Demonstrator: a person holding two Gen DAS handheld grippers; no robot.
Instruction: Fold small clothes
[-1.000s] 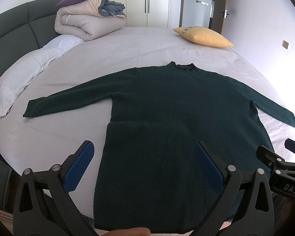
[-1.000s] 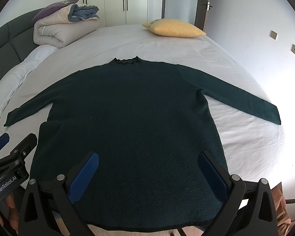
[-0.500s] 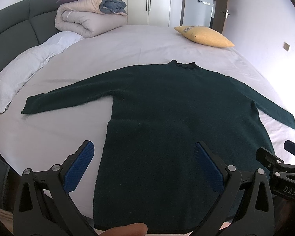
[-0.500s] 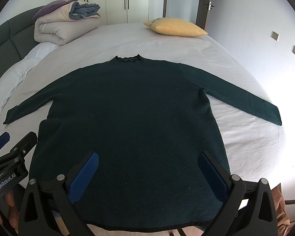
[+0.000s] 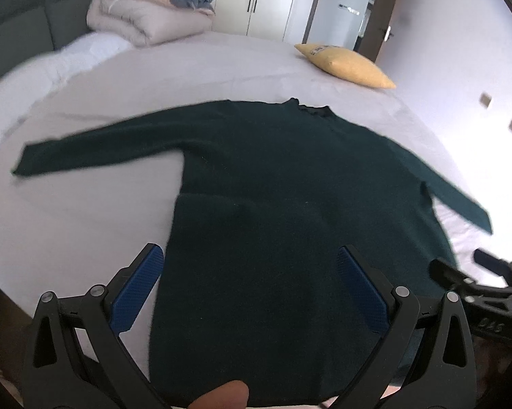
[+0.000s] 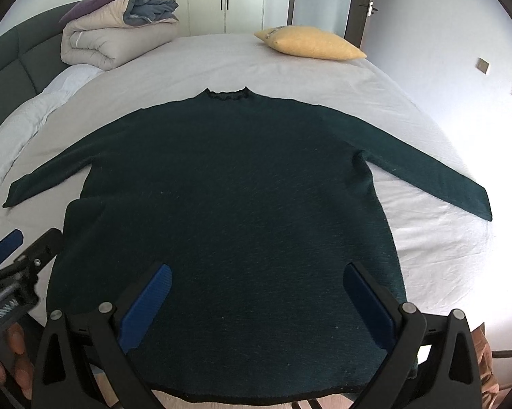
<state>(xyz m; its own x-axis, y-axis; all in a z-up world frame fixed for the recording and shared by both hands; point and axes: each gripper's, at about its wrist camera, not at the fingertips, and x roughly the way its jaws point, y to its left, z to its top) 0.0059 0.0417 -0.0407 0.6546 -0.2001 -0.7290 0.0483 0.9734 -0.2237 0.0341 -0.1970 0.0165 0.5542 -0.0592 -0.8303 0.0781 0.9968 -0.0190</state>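
garment: dark green knit sweater [image 6: 228,211] flat on white bed [image 6: 436,266]
left gripper [image 5: 249,283]: jaws wide, empty
right gripper [image 6: 256,293]: jaws wide, empty

Bed [image 6: 194,64], light sheet, dark padded headboard [image 6: 14,58] along left edge. Dark green sweater [image 6: 228,204] flat across near part, hem at near edge, collar toward far edge, sleeves spread left and right. White pillow [image 6: 27,119] along left edge. Folded duvet [image 6: 113,41] at far left corner. Yellow cushion [image 6: 310,42] near far right corner, well apart from sweater.
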